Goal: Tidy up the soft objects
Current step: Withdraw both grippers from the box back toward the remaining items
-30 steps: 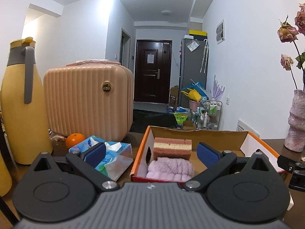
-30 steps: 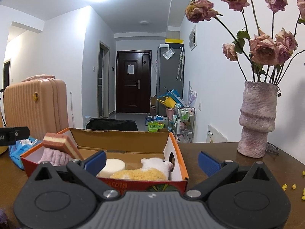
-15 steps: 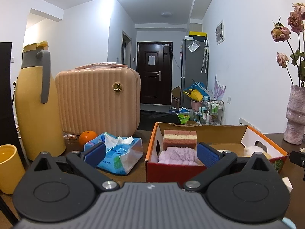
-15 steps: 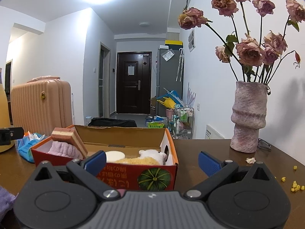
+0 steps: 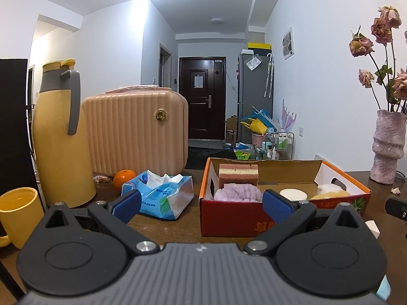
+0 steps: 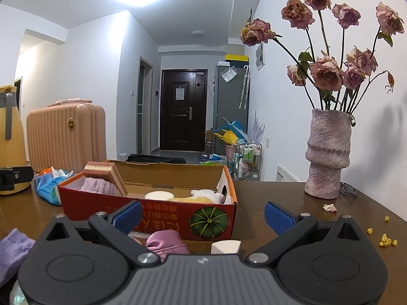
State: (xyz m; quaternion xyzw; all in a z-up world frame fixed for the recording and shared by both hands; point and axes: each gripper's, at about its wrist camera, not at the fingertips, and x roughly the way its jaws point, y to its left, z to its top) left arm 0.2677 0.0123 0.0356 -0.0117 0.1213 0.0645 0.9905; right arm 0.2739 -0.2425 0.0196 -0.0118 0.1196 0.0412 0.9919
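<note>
A red cardboard box (image 5: 254, 218) (image 6: 162, 216) stands on the brown table. It holds a striped sponge (image 5: 238, 175) (image 6: 106, 175), a lilac towel (image 5: 237, 195), a white round puff (image 5: 292, 193) and a yellow-white plush (image 6: 201, 197). My left gripper (image 5: 201, 204) is open and empty, just in front of the box. My right gripper (image 6: 202, 214) is open and empty. Below it, in front of the box, lie a pink pouch (image 6: 166, 241), a white wedge sponge (image 6: 225, 246) and a purple cloth (image 6: 12, 251).
A blue tissue pack (image 5: 157, 195), an orange (image 5: 123, 176), a yellow jug (image 5: 61, 137), a yellow mug (image 5: 19, 216) and a peach suitcase (image 5: 134, 132) stand at the left. A vase with dried roses (image 6: 328, 155) stands at the right, with petals and crumbs (image 6: 386, 241) nearby.
Both grippers have drawn back from the box, which now looks farther away. The pouch, wedge sponge and purple cloth have come into the right wrist view. Both stayed open.
</note>
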